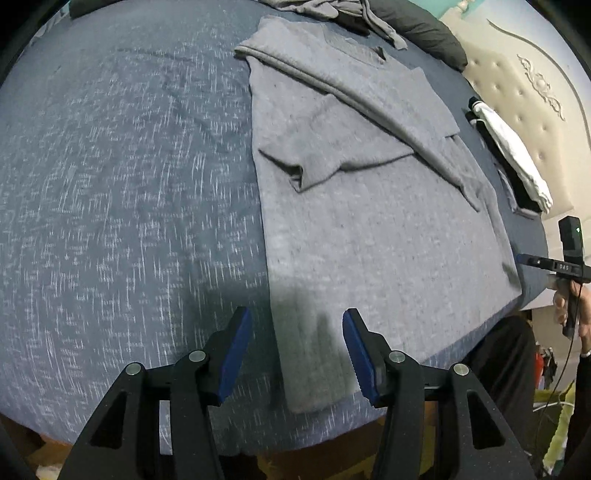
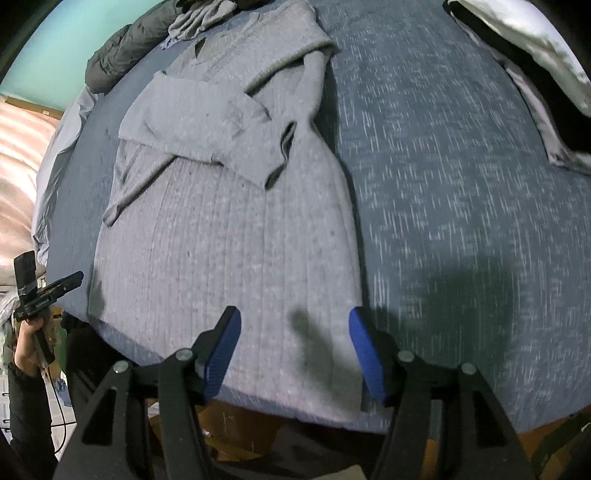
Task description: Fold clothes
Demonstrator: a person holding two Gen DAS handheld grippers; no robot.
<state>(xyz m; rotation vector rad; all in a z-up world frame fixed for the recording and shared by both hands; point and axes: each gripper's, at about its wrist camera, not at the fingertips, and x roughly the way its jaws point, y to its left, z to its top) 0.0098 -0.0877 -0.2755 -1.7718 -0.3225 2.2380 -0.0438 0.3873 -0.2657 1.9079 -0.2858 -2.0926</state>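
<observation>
A grey long-sleeved top [image 1: 369, 206] lies flat on the blue bed cover [image 1: 129, 184], both sleeves folded across its chest. It also shows in the right wrist view [image 2: 229, 221]. My left gripper [image 1: 297, 350] is open and empty, just above the top's hem corner by the bed's front edge. My right gripper [image 2: 295, 350] is open and empty, above the other hem corner. The right gripper also shows far right in the left wrist view [image 1: 554, 264]; the left gripper shows far left in the right wrist view [image 2: 55, 288].
A grey crumpled garment [image 1: 332, 9] and a dark pillow [image 1: 424, 33] lie at the far end of the bed. A folded black and white garment [image 1: 517, 158] lies beside the padded headboard [image 1: 535, 92]. The bed cover [image 2: 461, 184] spreads wide beside the top.
</observation>
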